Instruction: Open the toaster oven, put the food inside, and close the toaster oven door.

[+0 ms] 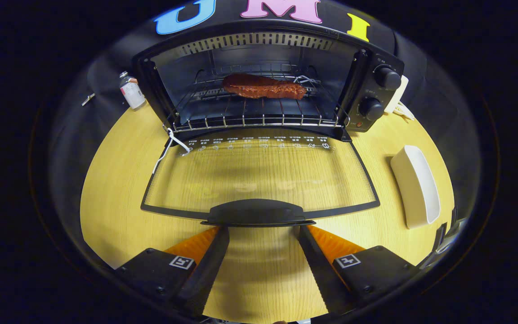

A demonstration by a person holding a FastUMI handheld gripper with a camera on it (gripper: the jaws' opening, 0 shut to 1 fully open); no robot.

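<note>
A black toaster oven (376, 96) stands at the back of the wooden table with its glass door (259, 173) folded flat down toward me. A brown slab of meat (263, 86) lies on the wire rack (250, 118) inside the cavity. The door's black handle (258, 212) sits just ahead of my gripper (262, 230). The gripper is open, its two black fingers spread wide with their tips under the handle's two ends. Nothing is held between them.
An oblong white dish (415, 185) lies to the right of the door. A small white bottle (131, 92) stands left of the oven. A white cord (169, 146) hangs at the door's left hinge. Two knobs (387, 77) sit on the oven's right panel.
</note>
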